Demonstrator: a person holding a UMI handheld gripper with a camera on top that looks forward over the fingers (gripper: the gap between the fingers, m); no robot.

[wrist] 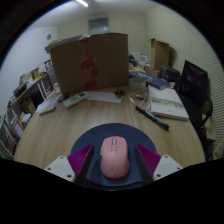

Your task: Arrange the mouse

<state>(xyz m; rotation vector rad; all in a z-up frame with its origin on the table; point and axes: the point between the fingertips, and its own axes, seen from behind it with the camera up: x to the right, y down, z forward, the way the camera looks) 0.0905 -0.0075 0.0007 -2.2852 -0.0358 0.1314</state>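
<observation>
A pink computer mouse [113, 158] lies on a round dark blue mouse pad [92, 134] at the near edge of a wooden table [70, 125]. My gripper [113, 153] is open with the mouse standing between its fingers. The magenta pads [80, 160] sit at either side of the mouse, and a strip of blue mat shows in the gap on each side. The mouse rests on the mat, its wheel end pointing away from me.
A large cardboard box [90, 62] stands at the back of the table. A white keyboard [100, 97] lies in front of it. A black stick-like object [150, 117] and a stack of papers [168, 103] lie at the right. Shelves [20, 110] stand at the left.
</observation>
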